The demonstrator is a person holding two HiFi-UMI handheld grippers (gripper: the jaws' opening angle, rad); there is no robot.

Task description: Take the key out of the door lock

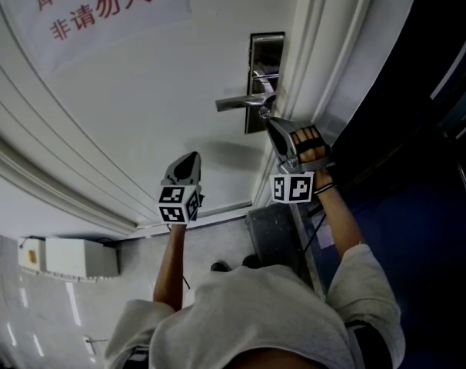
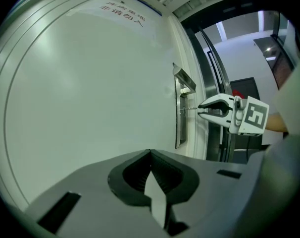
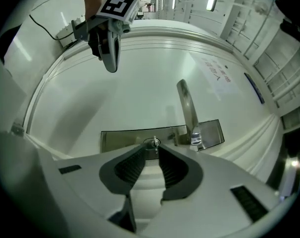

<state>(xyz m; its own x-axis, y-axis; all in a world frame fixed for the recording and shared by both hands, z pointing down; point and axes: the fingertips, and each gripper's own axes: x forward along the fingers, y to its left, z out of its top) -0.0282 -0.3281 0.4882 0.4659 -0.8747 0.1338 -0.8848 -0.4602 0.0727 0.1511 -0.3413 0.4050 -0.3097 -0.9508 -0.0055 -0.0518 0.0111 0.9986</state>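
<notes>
A small metal key [image 1: 264, 112] sticks out of the steel lock plate [image 1: 265, 48] below the lever handle [image 1: 237, 103] on a white door. My right gripper [image 1: 270, 121] is up at the lock. In the right gripper view its jaws [image 3: 151, 150] stand slightly apart with the key [image 3: 152, 144] at the gap between their tips, and the pads do not press on it. The left gripper view shows the same key [image 2: 189, 108] just ahead of the right gripper [image 2: 202, 109]. My left gripper [image 1: 193, 156] hangs lower left, off the door, shut and empty.
A paper notice with red characters [image 1: 94, 6] hangs on the door's upper left. Raised moulding [image 1: 310, 60] edges the door beside the lock, with a dark opening to its right. A white box [image 1: 68, 257] and a grey block [image 1: 275, 237] are down by the floor.
</notes>
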